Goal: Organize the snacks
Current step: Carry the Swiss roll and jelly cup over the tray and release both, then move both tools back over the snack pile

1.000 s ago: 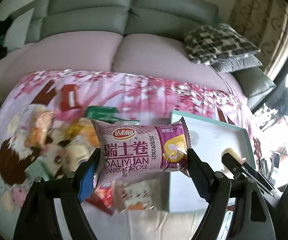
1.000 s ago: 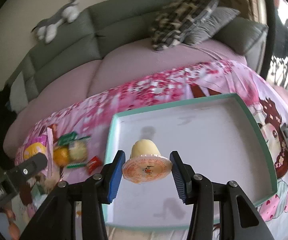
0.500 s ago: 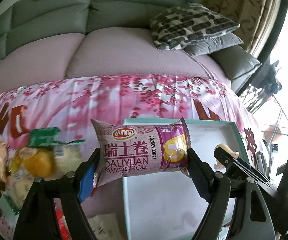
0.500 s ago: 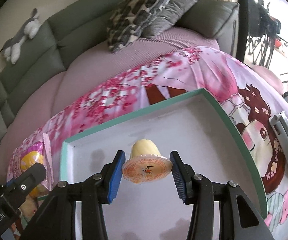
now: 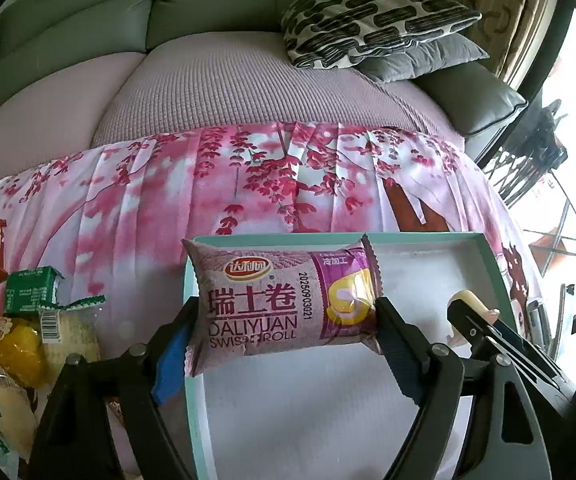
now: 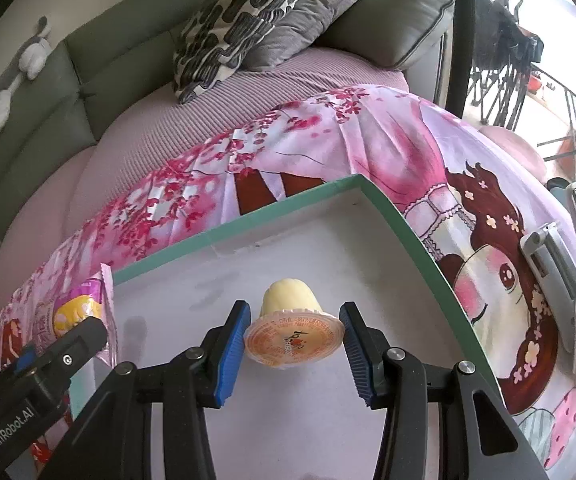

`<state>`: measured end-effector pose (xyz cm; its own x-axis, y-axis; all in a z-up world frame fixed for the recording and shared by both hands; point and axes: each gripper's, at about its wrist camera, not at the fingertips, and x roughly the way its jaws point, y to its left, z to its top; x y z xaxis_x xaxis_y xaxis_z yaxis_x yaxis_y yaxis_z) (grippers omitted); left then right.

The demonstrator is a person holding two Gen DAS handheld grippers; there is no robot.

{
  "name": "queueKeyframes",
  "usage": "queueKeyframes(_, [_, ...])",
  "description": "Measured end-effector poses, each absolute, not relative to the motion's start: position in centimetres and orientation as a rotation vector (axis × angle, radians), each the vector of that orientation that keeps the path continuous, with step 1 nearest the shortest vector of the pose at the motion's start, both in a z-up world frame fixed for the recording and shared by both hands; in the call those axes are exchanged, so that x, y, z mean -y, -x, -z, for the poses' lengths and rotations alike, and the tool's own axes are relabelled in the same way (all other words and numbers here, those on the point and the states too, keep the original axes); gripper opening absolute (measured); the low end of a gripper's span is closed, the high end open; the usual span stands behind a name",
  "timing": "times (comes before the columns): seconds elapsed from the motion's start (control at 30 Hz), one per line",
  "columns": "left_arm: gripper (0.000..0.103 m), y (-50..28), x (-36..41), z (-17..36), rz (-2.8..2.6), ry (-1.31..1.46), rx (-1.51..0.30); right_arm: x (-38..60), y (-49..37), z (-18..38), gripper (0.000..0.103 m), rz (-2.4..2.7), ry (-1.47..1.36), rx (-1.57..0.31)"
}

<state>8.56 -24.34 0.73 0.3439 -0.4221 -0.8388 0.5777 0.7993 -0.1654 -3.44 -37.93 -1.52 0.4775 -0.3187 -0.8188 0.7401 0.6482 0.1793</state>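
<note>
Left tool [image 5: 284,344]: grasps the Swiss roll packet [image 5: 284,300] over the tray [image 5: 491,264], jaws easing apart.
Right tool [image 6: 293,344]: clenched on the jelly cup [image 6: 293,332] above the tray floor.
Risk: packet drops across the near-left rim, since it overhangs there.
Change: both tools have come from the snack pile [image 5: 20,344] to the tray.

Your work area is a home living room, grey-green sofa [image 5: 208,12], patterned cushion [image 5: 367,16], plush toy [image 6: 12,76] on backrest, floral cloth [image 5: 208,184].
</note>
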Motion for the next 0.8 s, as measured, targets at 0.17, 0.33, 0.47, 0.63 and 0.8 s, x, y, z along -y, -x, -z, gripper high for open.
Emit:
queueKeyframes(0.17, [0.087, -8.4, 24.3, -0.7, 0.645, -0.17, -1.018, 38.1, 3.6, 1.6, 0.05, 0.69, -0.583, -0.854])
queueKeyframes(0.33, [0.087, -8.3, 23.8, -1.3, 0.644, -0.155, -0.998, 38.1, 3.8, 1.2, 0.051, 0.69, -0.584, -0.841])
queueKeyframes(0.47, [0.094, -8.4, 22.7, -2.3, 0.621, -0.133, -0.969, 37.8, 3.7, 0.5, 0.054, 0.675, -0.56, -0.829])
queueKeyframes(0.63, [0.094, -8.7, 21.3, -3.5, 0.56, -0.137, -0.934, 37.6, 3.5, 0.6, 0.066, 0.664, -0.56, -0.849])
queueKeyframes(0.8, [0.098, -9.6, 18.9, -4.0, 0.434, -0.164, -0.908, 37.6, 3.6, 0.6, 0.077, 0.678, -0.548, -0.877])
